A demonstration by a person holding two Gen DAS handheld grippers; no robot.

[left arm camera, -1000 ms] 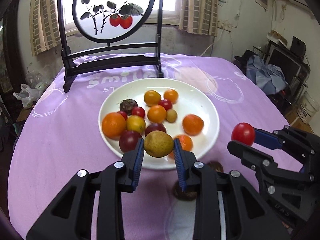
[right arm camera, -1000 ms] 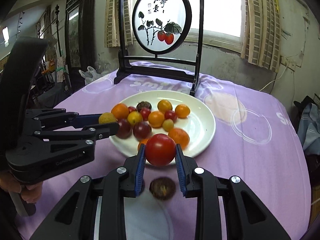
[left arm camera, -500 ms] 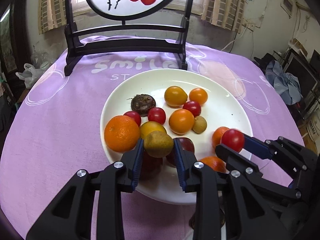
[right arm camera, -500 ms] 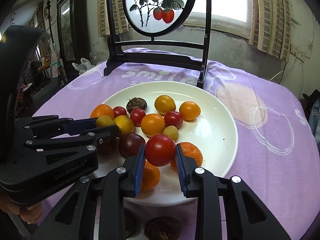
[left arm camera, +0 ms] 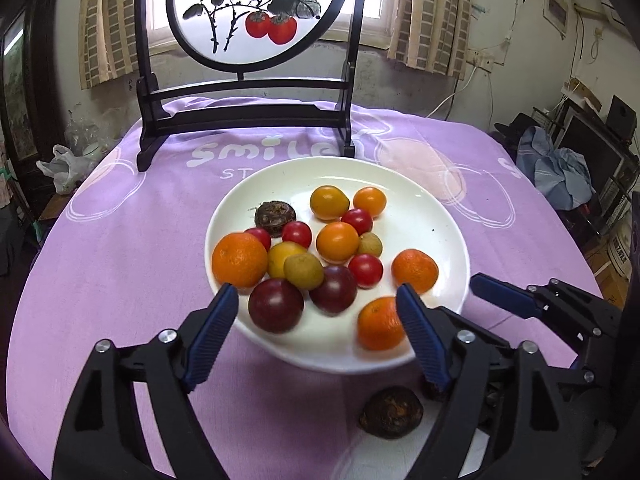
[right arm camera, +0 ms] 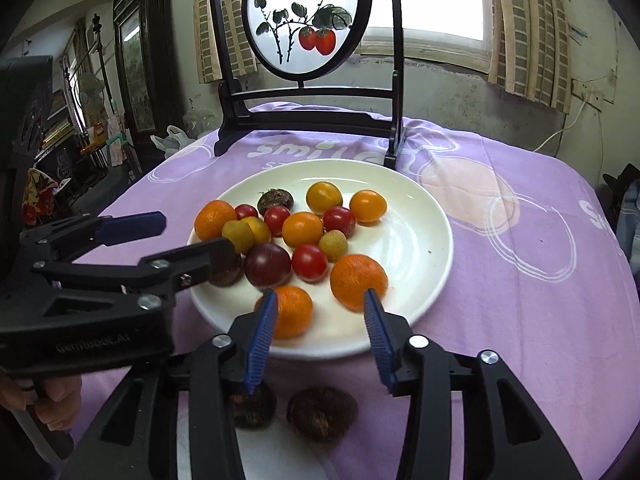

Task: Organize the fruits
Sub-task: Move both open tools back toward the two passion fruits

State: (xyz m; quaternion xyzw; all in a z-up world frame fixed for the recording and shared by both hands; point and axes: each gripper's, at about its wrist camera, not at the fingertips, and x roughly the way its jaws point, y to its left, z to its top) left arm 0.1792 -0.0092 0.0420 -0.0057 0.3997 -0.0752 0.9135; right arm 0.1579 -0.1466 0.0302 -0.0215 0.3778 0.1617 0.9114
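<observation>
A white plate (left arm camera: 436, 216) (right arm camera: 416, 216) on the purple cloth holds several fruits: oranges, red tomatoes, dark plums and small yellow-green ones. My left gripper (left arm camera: 316, 312) is open and empty over the plate's near edge; the yellow-green fruit (left arm camera: 303, 271) lies on the pile just beyond it. My right gripper (right arm camera: 320, 316) is open and empty at the near rim; a red tomato (right arm camera: 309, 263) rests on the plate ahead of it. Two dark brown fruits (right arm camera: 322, 412) lie on the cloth below the right gripper; one of them shows in the left wrist view (left arm camera: 391, 411).
A black wooden stand with a round painted screen (left arm camera: 244, 12) (right arm camera: 308, 20) rises behind the plate. The left gripper's body (right arm camera: 100, 276) reaches in beside the plate's left edge. The right gripper's fingers (left arm camera: 504, 296) sit right of the plate.
Both grippers have opened and drawn back. The yellow-green fruit left the left gripper and the red tomato left the right gripper; both now lie on the plate.
</observation>
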